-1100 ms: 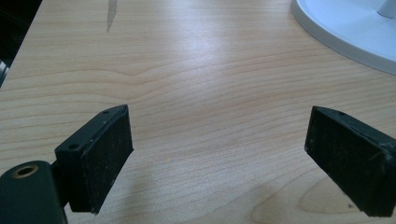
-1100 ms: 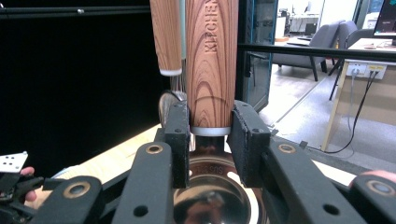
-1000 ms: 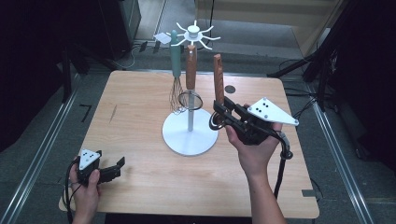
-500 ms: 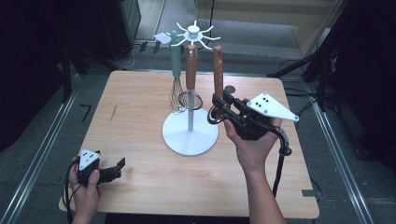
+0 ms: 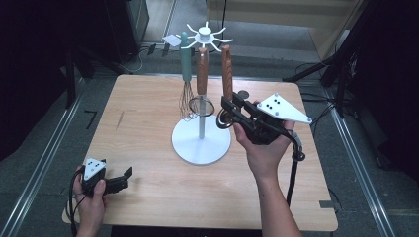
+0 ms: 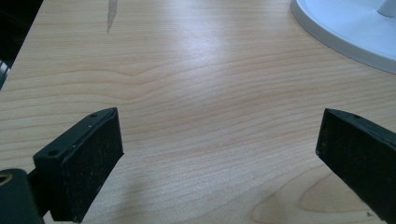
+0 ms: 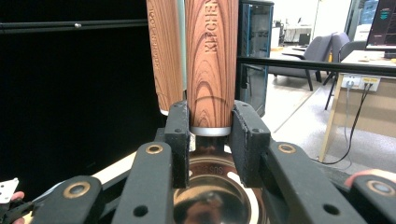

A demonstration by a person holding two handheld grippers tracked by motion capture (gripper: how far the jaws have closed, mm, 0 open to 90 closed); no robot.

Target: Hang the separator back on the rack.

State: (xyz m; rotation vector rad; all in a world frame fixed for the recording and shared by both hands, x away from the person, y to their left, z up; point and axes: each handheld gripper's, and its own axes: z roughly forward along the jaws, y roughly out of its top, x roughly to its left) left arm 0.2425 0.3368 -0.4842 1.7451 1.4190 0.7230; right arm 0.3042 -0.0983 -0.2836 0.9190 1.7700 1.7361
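1. Near the middle of the tabletop (image 5: 148,123), a little toward its far edge, stands a white utensil stand (image 5: 201,143) with a round base, a thin post and a ring of hooks at the top
2. Two utensils hang there already: a whisk with a pale green handle (image 5: 186,74) on the left side and a wooden-handled utensil (image 5: 202,74) next to the post
3. Held just right of the post, near the hooks, is a third tool, the wooden-handled strainer (image 5: 227,74), upright with its handle pointing up; its handle top sits about level with the hook ring, and whether it has caught a hook I cannot tell
4. Gripping it is the right gripper (image 5: 228,111): in the right gripper view its jaws are partly closed and clamp the strainer (image 7: 211,70) at the bottom of the wooden handle, just above the metal collar, with the shiny metal bowl below them
5. Close to the tabletop's near left corner the left gripper (image 5: 118,182) rests low over the wood; its jaws stand wide apart with nothing between them, having just been opening the last bit, and the left gripper view shows bare wood and the stand's base (image 6: 345,32) beyond
6. Judged from this, the step in hand is hanging the strainer on a free hook
7. Next move, as I read it: line the handle's top end up with an empty hook, settle it on, confirm it bears the weight, then part the right jaws and draw back without knocking the neighbouring handle
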